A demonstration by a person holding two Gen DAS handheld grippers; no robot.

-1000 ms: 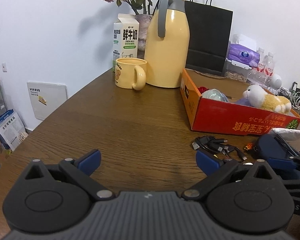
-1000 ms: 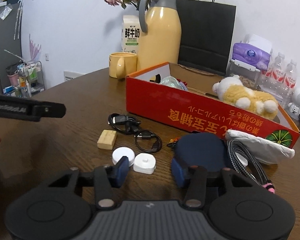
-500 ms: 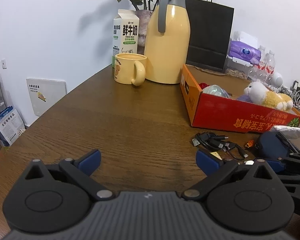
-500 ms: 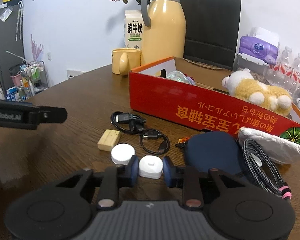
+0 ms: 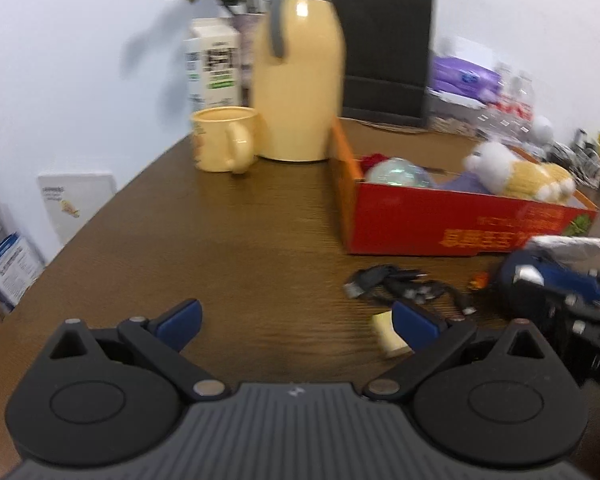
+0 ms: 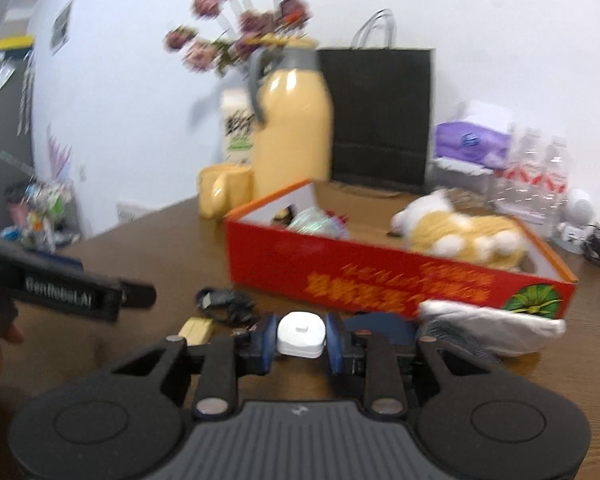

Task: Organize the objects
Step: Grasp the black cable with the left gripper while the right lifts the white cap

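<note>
On the surface a cardboard box lies to the right of centre, holding a plush toy toward its right end and a rounded wrapped item at its left end. Behind the box's left corner stands a thermos jug, with a mug to its left and a milk carton behind the mug. A paper bag stands behind the box, to the right of the jug. In front of the box lie a tangle of cables and, nearer, a small block. To the right of the cables, a pouch rests against the box front.
</note>
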